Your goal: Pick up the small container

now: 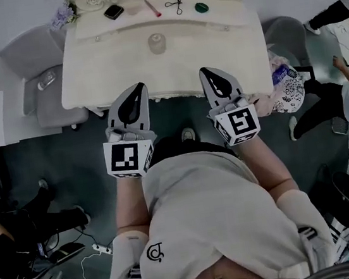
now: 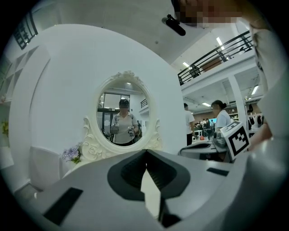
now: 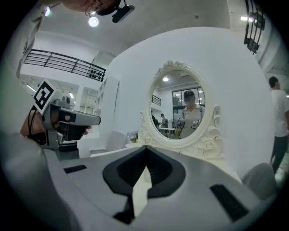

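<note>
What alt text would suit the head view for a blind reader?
From above, a person holds a left tool and a right tool, both shut and empty, before a white dressing table bearing a small container.

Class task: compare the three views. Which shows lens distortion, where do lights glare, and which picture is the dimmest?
Head view: dimmest, greyish, corners darkened. Left gripper view: strong fisheye in a black round border, the railing bowed, ceiling strip lights glaring. Right gripper view: same fisheye, a ceiling lamp flaring, the mirror sharp.
</note>
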The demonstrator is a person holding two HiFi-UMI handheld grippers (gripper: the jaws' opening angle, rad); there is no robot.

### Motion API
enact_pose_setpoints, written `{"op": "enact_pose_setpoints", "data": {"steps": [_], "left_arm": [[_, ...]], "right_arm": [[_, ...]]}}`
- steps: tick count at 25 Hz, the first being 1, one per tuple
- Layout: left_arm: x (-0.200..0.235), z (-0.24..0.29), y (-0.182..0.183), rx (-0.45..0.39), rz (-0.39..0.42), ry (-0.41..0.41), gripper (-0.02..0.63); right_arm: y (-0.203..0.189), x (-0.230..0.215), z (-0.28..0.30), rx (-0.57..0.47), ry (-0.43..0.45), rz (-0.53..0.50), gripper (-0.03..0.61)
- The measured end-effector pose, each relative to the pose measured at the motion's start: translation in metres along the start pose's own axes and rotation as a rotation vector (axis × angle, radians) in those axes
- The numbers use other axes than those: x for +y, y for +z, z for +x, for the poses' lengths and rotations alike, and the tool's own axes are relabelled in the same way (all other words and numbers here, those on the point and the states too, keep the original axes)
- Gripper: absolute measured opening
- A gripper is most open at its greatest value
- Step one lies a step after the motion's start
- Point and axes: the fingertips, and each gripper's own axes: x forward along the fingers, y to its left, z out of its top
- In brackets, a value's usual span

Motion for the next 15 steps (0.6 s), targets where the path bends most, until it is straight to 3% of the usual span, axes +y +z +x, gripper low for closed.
{"op": "enact_pose_setpoints", "data": {"steps": [5,8,15], "left_arm": [[0.020,0.043,-0.005,-0.014,0.037,-0.013,0.014],[0.033,0.071,-0.015,-0.017,0.006,-0.044,0.014],[0.050,0.132,-0.086,0.094,-0.077,-0.163,0.031]], "right_arm": [[-0.006,-0.017,0.037,0.028,0.010,0.013,0.006],[-0.014,-0.027,0.063,0.054,0.012,0.020,0.006],[-0.038,-0.048,0.112,0.107,0.018,0.043,0.006]]}}
